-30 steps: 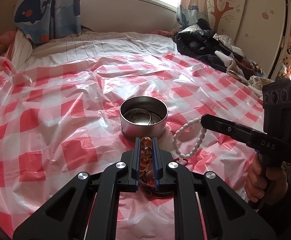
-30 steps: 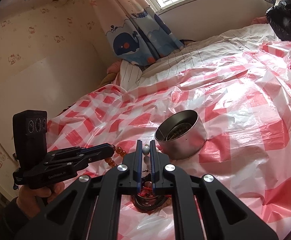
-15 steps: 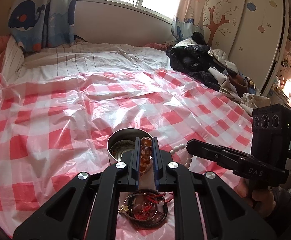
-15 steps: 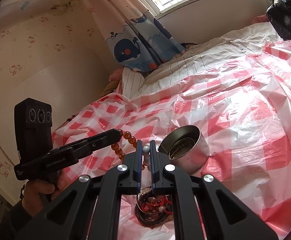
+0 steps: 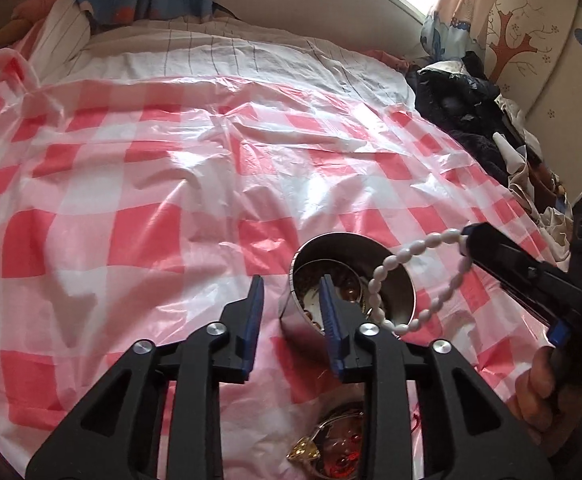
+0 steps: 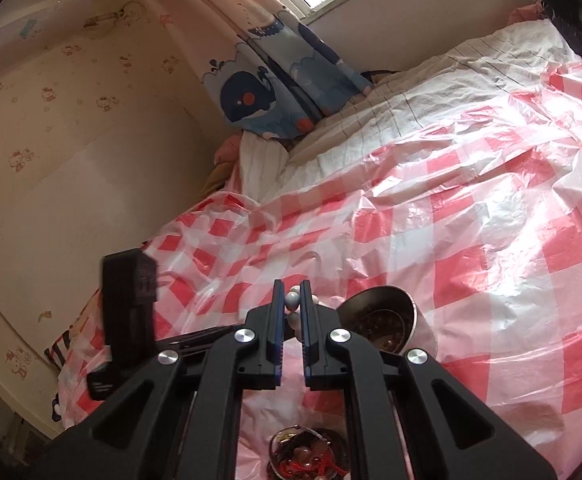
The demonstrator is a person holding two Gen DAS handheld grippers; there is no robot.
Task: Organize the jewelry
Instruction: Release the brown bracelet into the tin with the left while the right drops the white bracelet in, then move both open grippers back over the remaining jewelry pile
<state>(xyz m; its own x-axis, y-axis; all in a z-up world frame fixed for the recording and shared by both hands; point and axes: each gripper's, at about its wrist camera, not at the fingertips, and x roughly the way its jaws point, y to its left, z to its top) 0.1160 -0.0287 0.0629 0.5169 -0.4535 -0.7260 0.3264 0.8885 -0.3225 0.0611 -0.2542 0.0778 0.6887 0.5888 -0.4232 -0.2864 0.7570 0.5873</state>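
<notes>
Nearest: jewelry pile (image 5: 331, 456) on the red-checked plastic sheet (image 5: 131, 200), below both tools. Left gripper (image 5: 291, 300) jaws have just been opening, nothing between them, tips at the near rim of the metal tin (image 5: 403, 300). Amber beads (image 5: 349, 292) lie inside the tin. Right gripper (image 6: 293, 300) clenched on the white bead bracelet (image 5: 395, 260), loop dangling over the tin. Beyond: striped bedsheet (image 5: 251, 52), whale curtain (image 6: 259, 96).

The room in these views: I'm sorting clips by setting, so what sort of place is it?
Most likely a child's bedroom: a bed under a checked plastic sheet, a whale-print curtain by the window, and cartoon wallpaper.
</notes>
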